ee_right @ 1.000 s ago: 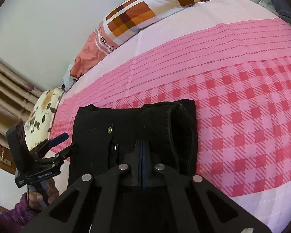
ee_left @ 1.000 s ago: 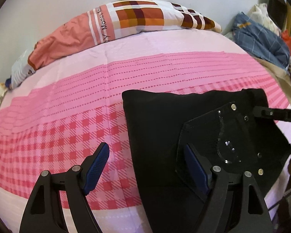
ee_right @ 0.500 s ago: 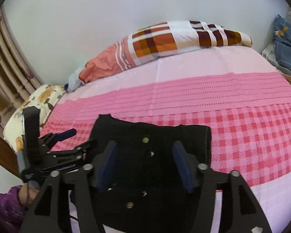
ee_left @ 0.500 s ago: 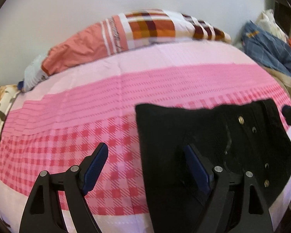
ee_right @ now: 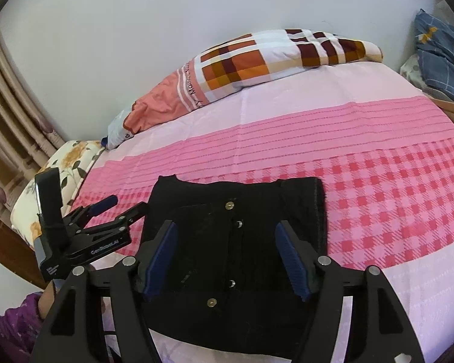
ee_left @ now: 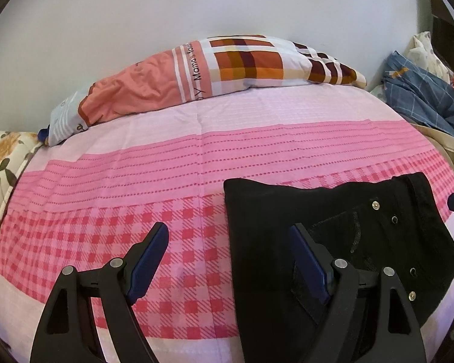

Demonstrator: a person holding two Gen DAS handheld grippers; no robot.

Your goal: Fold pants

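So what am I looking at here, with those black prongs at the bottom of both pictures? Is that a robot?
No robot: a person holds a hand-held tool in each hand, and each tool carries a wide-angle camera looking along its two fingers. One picture is from the left tool, the other from the right tool; the prongs with blue pads are those fingers. The left tool also shows from outside in the right view, with a purple sleeve below it. On the pink checked bedsheet lie folded black pants with metal snaps, and a patchwork pillow sits by the wall. Nothing is held: the left tool is open over the sheet, and the right tool's jaws are opening above the pants without pinching them.
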